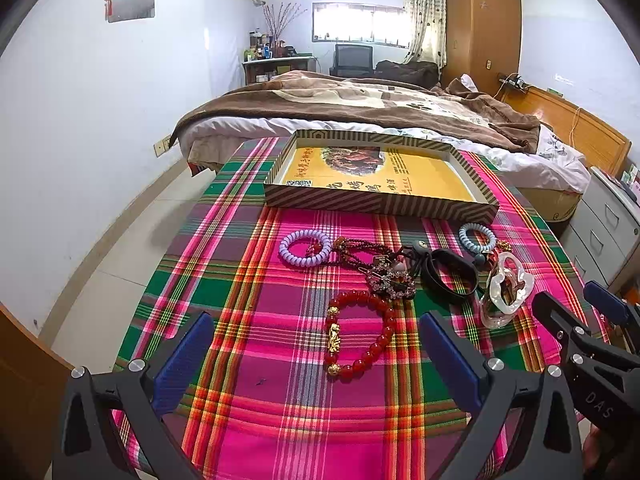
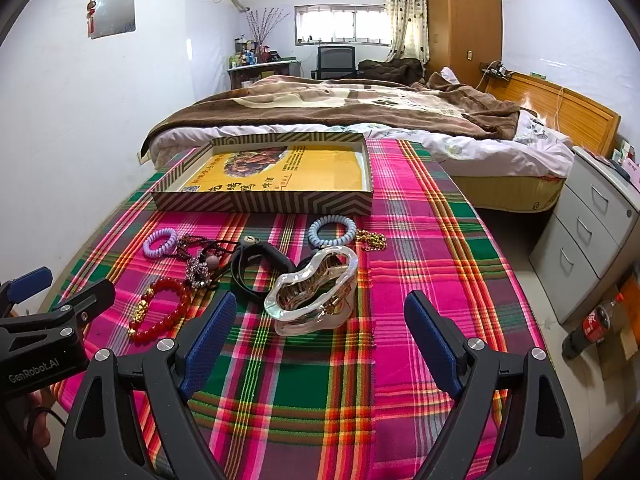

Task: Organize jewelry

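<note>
Both grippers hover spread and empty above the plaid cloth (image 1: 280, 408), the left gripper (image 1: 316, 354) lined up on the red bead bracelet (image 1: 360, 334), the right gripper (image 2: 318, 330) facing the clear hair claw (image 2: 312, 298). The jewelry lies loose in a cluster just before the striped tray (image 1: 380, 202), which holds nothing but its yellow printed liner. Likely the first pick: lower the left jaws astride 1 side of the bracelet's ring, not over the gold charm (beads roll), close gently, lift clear of the tangled dark necklace (image 1: 360, 254). Readable writing: "GenRobot.AI" and "DAS" on the gripper bodies; the liner's Chinese characters are too distorted to read.
</note>
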The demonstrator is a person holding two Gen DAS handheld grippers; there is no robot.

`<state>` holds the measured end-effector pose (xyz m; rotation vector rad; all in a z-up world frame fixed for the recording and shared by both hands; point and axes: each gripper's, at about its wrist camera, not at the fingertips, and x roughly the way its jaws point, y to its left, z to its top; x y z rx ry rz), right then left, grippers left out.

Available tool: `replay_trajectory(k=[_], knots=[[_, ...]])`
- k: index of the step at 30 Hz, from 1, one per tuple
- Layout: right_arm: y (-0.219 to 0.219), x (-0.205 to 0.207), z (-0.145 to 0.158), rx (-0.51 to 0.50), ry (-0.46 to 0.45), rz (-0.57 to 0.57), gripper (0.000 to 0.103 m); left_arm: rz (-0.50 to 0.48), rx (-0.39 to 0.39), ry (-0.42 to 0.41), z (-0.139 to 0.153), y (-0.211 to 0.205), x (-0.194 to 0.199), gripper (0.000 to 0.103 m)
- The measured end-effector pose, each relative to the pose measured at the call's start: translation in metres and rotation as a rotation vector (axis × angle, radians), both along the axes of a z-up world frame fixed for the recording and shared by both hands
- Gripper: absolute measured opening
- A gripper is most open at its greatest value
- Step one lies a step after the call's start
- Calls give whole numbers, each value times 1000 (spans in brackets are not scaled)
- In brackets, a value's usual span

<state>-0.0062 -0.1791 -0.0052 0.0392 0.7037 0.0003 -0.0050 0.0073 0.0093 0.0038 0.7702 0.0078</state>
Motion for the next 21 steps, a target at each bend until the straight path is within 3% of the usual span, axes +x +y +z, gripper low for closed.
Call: replay_trajectory(k=[21], knots=[[0,-1,0,-2,3,1,86,6,4,-5,-1,1,-1,103]])
